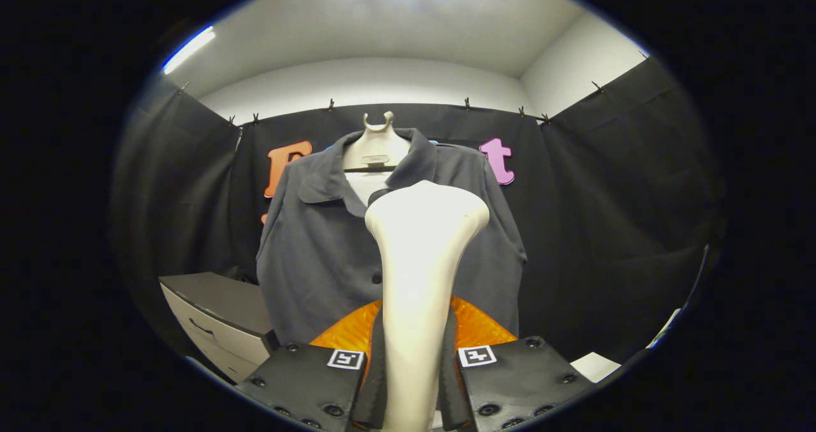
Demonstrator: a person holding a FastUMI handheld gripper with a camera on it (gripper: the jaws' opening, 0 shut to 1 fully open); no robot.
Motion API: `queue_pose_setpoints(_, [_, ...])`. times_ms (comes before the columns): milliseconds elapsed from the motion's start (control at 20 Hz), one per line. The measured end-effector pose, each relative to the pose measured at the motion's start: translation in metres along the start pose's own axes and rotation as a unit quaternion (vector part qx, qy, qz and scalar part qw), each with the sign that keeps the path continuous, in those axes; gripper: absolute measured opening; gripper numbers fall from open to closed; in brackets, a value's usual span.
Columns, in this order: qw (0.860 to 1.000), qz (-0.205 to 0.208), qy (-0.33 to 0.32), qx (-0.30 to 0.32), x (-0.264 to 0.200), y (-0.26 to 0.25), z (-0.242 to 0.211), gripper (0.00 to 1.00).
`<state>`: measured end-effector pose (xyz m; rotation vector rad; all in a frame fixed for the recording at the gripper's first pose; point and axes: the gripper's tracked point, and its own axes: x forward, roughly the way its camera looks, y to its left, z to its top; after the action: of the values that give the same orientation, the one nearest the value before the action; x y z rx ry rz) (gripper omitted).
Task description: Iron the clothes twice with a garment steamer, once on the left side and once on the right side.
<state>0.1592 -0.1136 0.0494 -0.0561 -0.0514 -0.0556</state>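
Observation:
A dark grey buttoned shirt (pixel 319 253) hangs on a cream mannequin neck form (pixel 377 145) against the black cloth wall. A cream garment steamer (pixel 421 253) stands upright between my fingers, its handle clamped on both sides. My gripper (pixel 413 381) is shut on that handle. The steamer's wide head (pixel 427 209) rises in front of the shirt's chest, near the button line and slightly toward the right half. I cannot tell whether the head touches the fabric. An orange part of the steamer (pixel 475 327) shows just beyond the fingers.
A grey cabinet with white drawers (pixel 217 320) stands low to the left of the shirt. A white flat surface (pixel 596 365) lies low on the right. Black cloth walls close in on both sides and behind.

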Motion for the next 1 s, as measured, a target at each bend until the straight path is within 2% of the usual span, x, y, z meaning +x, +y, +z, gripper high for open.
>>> queue_pose_setpoints(300, [1.0, 0.01, 0.001, -0.006, 0.043, -0.014, 0.002, 0.4])
queue_pose_setpoints(550, [1.0, 0.004, 0.022, -0.001, 0.074, -0.023, -0.013, 0.4])
queue_pose_setpoints(1000, [1.0, 0.0, 0.031, 0.003, 0.088, -0.025, -0.023, 0.4])
